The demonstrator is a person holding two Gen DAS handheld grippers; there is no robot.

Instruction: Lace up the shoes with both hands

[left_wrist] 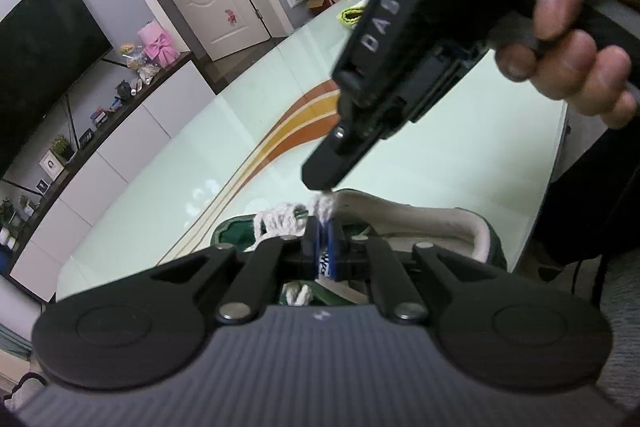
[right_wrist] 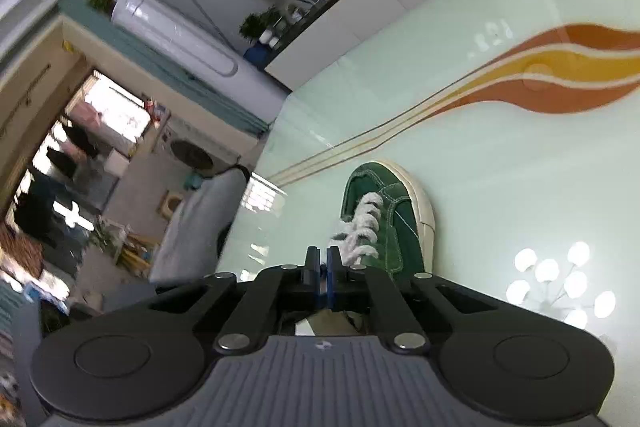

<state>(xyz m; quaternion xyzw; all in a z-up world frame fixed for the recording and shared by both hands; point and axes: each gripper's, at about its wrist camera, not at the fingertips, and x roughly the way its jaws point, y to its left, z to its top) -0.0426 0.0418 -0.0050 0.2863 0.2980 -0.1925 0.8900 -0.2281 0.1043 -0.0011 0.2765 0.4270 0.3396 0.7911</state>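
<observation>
Green suede shoe point(right_wrist: 384, 211), woolly white lace point(right_wrist: 362, 227), glossy glass table point(right_wrist: 500, 167).

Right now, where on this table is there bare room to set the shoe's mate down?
The widest bare glass lies right of the green shoe, below the orange swirl. More bare glass lies left of the swirl. It is crowded at the white lace, where the left gripper and right gripper meet, jaws shut.
</observation>
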